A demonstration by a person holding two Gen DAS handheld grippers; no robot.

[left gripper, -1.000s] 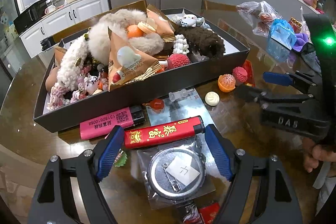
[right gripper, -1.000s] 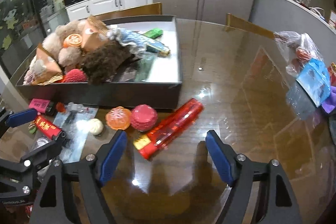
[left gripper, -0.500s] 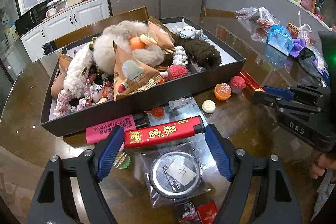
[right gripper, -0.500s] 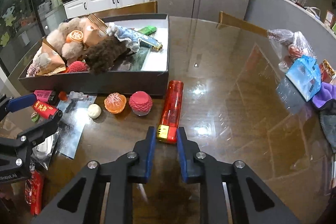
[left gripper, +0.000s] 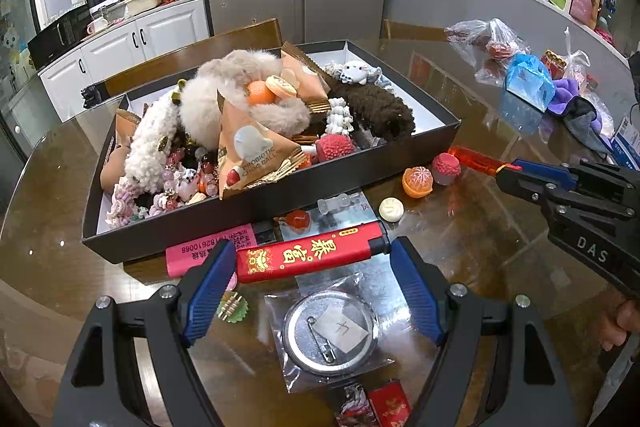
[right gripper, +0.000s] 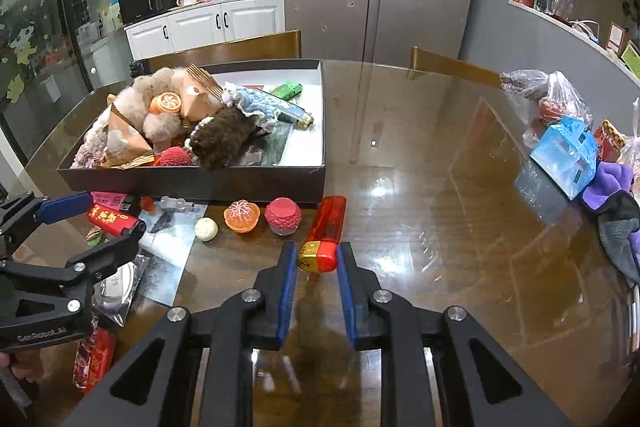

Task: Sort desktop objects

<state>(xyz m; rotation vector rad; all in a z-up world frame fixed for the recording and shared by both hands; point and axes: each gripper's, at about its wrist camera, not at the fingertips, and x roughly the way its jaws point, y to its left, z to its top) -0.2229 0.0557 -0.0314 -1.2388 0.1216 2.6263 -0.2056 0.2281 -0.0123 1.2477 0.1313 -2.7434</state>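
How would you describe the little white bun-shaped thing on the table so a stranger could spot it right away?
Start at the big black box of plush toys on the glass-topped table. On the table just in front of it, a row runs from the white bun to an orange piece and a pink-red berry. Only the bun is plain white with a pleated top.

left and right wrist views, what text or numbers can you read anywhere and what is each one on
"PROBIOTIC CHOC BALL": orange snack packet in the box.
"DAS": body of the right gripper.
"GenRobot.AI": body of the left gripper.
"13182610068", upside down, partly covered: pink lighter.
Gold Chinese characters: red lighter.
One handwritten character: paper slip on the bagged badge.
QR code, shelf boxes: too small to read.
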